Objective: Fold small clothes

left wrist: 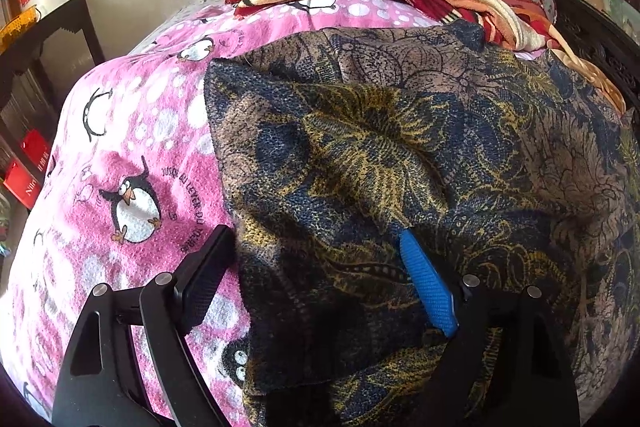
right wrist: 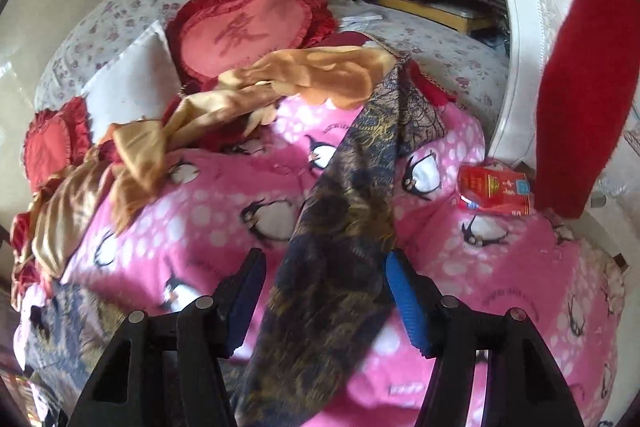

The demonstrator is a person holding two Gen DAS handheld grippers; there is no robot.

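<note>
red packet [right wrist: 494, 191] in right view only

bed covered by a pink penguin blanket [left wrist: 132, 131], dark floral patterned garment [left wrist: 400, 155] spread flat on it, rumpled orange-and-red blanket [right wrist: 120, 155] further back, red heart cushions [right wrist: 248, 31], red packet [right wrist: 494, 193] near the edge

The dark floral garment [left wrist: 400, 147] is coarse, matt woven cloth. The pink penguin blanket [left wrist: 132, 155] looks fluffy. The golden cloth [right wrist: 132, 147] shines like satin.
</note>
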